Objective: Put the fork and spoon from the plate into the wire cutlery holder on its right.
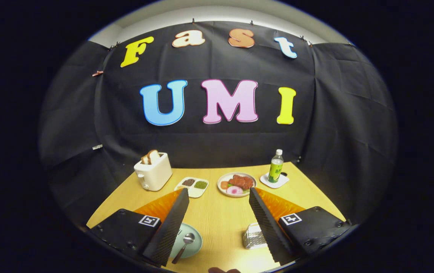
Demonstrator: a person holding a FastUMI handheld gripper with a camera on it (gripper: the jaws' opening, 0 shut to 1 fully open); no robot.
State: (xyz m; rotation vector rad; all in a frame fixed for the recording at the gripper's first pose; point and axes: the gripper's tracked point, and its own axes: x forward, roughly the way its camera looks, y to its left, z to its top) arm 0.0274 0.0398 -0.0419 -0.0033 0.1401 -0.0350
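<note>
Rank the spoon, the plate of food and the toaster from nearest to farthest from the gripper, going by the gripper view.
The gripper is open, holding nothing.
1. Spoon: on the green plate, beside one finger.
2. Plate of food: just beyond the fingertips, mid-table.
3. Toaster: far corner by the booth wall.

Around one pale green plate [195,242] on the wooden table: one spoon [185,245] lying on it, one wire cutlery holder [253,237] to its right. Beyond the plate stand one toaster [153,173] holding two bread slices [151,156], one sectioned tray [192,186], one food plate [237,184], and one bottle [276,167] on one coaster [273,182].
</note>
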